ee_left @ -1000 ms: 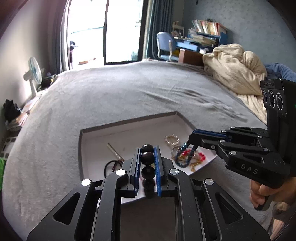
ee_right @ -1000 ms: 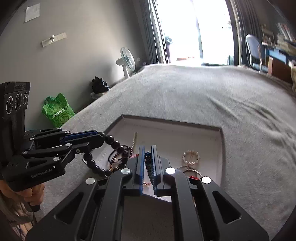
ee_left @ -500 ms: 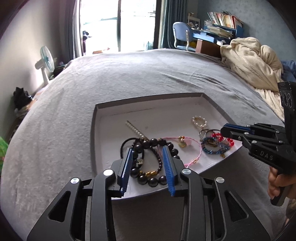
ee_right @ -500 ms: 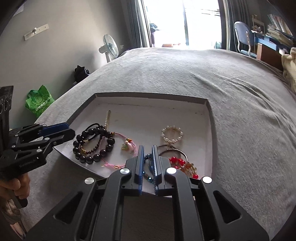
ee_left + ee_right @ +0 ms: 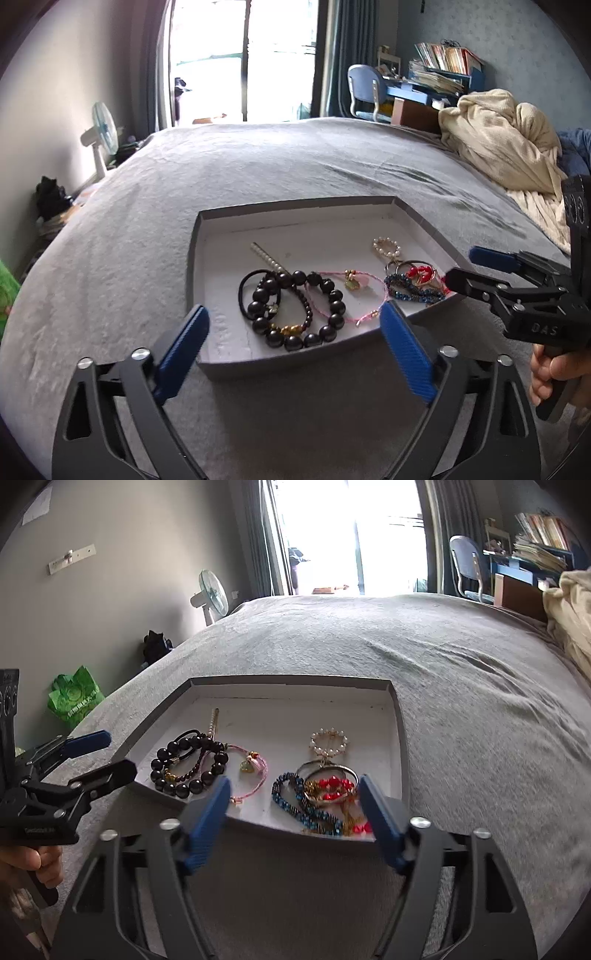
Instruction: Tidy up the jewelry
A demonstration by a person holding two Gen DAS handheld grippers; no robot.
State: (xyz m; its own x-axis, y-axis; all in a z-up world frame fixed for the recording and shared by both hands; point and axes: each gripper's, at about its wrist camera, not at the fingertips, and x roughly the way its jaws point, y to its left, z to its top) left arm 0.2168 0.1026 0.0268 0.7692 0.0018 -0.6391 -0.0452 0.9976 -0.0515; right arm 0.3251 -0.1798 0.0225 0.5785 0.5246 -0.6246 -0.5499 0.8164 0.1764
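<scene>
A shallow grey box (image 5: pixel 194 258) with a white floor lies on the grey bed. In it lie a black bead bracelet (image 5: pixel 334 295), a pink cord bracelet (image 5: pixel 369 280), a blue bead bracelet (image 5: pixel 406 293), a red bead hoop (image 5: pixel 419 273), a pearl ring (image 5: pixel 386 247) and a pearl pin (image 5: pixel 266 256). My left gripper (image 5: pixel 294 312) hangs over the box's near edge, jaws opening wide, the black beads (image 5: pixel 162 755) lying loose below. My right gripper (image 5: pixel 293 782) is also opening, with the blue bracelet (image 5: pixel 291 801) and red hoop (image 5: pixel 334 784) resting in the box (image 5: pixel 400 746) under it.
A cream blanket (image 5: pixel 498 147) is heaped at the bed's far right. A fan (image 5: pixel 212 598) and a green bag (image 5: pixel 74 698) stand on the floor to the left. A desk and chair (image 5: pixel 364 92) are beyond the bed. A hand (image 5: pixel 554 373) grips the right tool.
The left jaws let go of the black bead bracelet and the right jaws let go of the blue one. Both pieces now lie in the box, and both grippers sank and spread wide.
</scene>
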